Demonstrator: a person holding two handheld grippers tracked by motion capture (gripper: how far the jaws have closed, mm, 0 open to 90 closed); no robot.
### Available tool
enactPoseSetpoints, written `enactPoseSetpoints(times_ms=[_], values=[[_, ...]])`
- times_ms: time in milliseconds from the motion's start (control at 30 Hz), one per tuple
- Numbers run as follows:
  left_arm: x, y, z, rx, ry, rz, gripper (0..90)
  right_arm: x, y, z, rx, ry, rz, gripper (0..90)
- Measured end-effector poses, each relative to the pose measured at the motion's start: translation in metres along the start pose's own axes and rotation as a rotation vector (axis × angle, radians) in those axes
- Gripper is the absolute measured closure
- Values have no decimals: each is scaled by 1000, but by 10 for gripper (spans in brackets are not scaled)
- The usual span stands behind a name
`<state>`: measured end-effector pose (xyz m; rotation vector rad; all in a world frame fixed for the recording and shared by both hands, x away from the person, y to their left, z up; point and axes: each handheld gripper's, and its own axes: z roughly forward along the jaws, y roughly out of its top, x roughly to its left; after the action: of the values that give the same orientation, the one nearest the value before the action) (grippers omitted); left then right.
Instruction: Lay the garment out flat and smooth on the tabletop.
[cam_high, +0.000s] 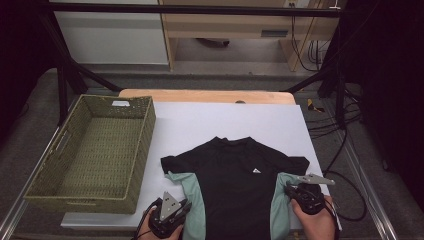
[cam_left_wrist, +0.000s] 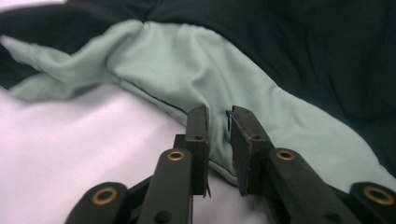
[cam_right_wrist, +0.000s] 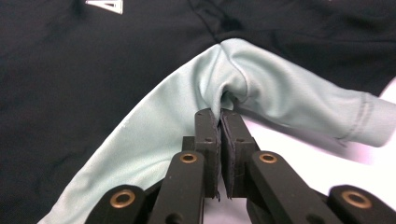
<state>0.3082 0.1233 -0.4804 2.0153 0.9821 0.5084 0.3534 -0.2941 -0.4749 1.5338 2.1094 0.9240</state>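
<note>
A black T-shirt (cam_high: 235, 170) with a small white logo (cam_high: 256, 171) lies face up on the white sheet (cam_high: 200, 125). Its pale green sleeves are folded inward along both sides. My left gripper (cam_high: 183, 206) is at the left green sleeve (cam_left_wrist: 187, 70). Its jaws stand a narrow gap apart over the sleeve's edge, and the pads (cam_left_wrist: 198, 126) are not pressing on it. My right gripper (cam_right_wrist: 219, 114) is shut on a raised fold of the right green sleeve (cam_right_wrist: 289, 93), beside the black body (cam_right_wrist: 93, 70). In the high view the right gripper (cam_high: 289, 188) is at the shirt's right edge.
An empty woven green basket (cam_high: 145, 150) stands on the left, against the white sheet. The table's wooden far edge (cam_high: 200, 95) shows beyond the sheet. Black frame poles (cam_high: 62, 95) and cables (cam_high: 345, 145) flank the table.
</note>
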Motion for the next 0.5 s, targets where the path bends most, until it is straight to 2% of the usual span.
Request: enactPoseSetpoints(times_ms=[67, 133, 200, 233, 333, 367, 433, 500], values=[[10, 7, -3, -29, 72, 13, 693, 1, 0, -1, -7, 2, -7, 862], [22, 13, -3, -49, 104, -8, 615, 1, 0, 0, -5, 4, -10, 861], [35, 20, 0, -65, 165, 7, 581, 2, 0, 1, -4, 5, -14, 861], [40, 23, 3, -65, 187, -2, 549, 2, 0, 1, -3, 6, -19, 860], [55, 29, 12, -63, 201, -23, 510, 3, 0, 0, -2, 4, -25, 860], [58, 30, 15, -57, 194, -25, 489, 4, 0, 0, -1, 4, -26, 860], [61, 33, 24, -21, 183, -35, 457, 4, 0, 0, 1, 5, -27, 860], [61, 32, 29, -5, 173, -25, 452, 4, 0, 1, 2, 7, -30, 859]])
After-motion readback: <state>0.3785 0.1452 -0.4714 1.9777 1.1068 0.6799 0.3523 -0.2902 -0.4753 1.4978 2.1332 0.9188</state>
